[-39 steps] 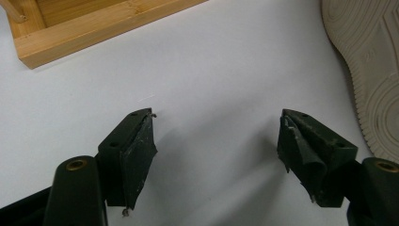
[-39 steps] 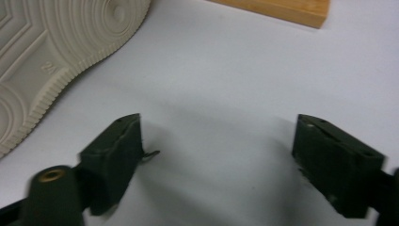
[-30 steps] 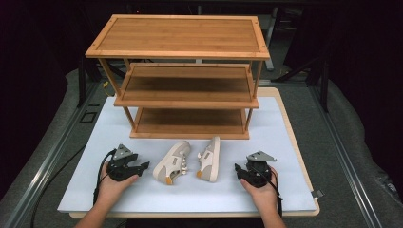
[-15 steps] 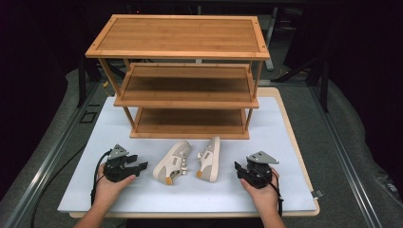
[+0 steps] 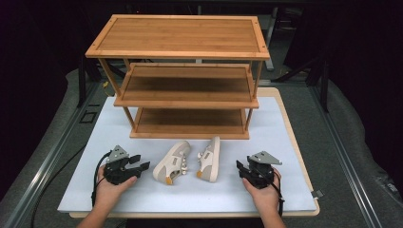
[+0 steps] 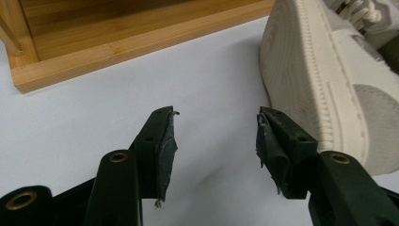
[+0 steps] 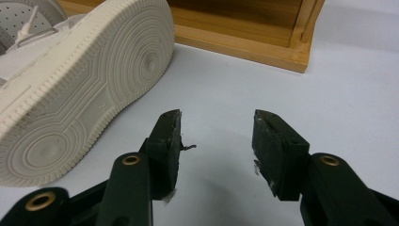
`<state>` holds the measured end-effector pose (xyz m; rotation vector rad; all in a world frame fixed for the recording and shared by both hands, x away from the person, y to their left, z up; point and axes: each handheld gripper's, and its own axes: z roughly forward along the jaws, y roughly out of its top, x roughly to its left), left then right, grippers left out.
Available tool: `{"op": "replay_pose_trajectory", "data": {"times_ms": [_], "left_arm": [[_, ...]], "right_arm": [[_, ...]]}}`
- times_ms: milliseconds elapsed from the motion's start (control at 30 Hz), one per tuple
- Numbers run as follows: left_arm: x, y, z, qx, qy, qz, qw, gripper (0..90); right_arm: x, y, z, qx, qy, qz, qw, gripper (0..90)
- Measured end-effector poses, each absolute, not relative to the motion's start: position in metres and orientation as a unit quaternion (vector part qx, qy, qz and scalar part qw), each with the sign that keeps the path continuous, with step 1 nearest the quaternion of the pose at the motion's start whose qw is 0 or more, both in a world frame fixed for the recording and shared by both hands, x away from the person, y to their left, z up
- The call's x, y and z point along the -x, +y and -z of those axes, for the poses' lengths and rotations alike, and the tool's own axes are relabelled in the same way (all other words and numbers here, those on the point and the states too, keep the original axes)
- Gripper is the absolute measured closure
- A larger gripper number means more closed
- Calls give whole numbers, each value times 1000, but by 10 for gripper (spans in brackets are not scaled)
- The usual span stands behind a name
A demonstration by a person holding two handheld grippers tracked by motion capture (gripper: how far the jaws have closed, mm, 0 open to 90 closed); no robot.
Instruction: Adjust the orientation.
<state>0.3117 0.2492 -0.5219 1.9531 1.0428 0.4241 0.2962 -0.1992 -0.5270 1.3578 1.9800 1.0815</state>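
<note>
- Two beige shoes are laid on the white table mat (image 5: pixel 285 142), directly in front of the wooden shelf rack (image 5: pixel 183 71); the rack is used here as the landmark.
- The left shoe (image 5: pixel 172 162) is seen in the high view lying on its side, toe towards the rack's bottom shelf, well short of touching it.
- The right shoe (image 5: pixel 210 159) is set just beside the first, also on its side, with its sole facing away from its partner.
- The left gripper (image 5: pixel 142 166) is held low over the mat, in front of the rack's left leg and near the left shoe. Its jaws are parted, with nothing between them.
- In the left gripper view, the left shoe's stitched side wall (image 6: pixel 324 89) is seen close beside one jaw, a detail lost in the high view; contact cannot be told.
- The right gripper (image 5: pixel 241 168) is held in front of the rack's right leg, near the right shoe. Its jaws are likewise spread and empty.
- In the right gripper view, the ribbed sole (image 7: pixel 80 89) of the right shoe, with its ring tread, is shown.
</note>
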Motion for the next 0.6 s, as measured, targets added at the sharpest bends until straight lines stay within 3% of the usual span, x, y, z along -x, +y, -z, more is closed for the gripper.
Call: {"op": "replay_pose_trajectory", "data": {"times_ms": [333,600], "left_arm": [[-302,238,507,-788,402,-150,442,602],[-299,229,498,-799,385,-150,437,782]], "right_arm": [[-293,-196,523,-495,727,-402,254,562],[-292,-196,521,-494,726,-405,253,613]]}}
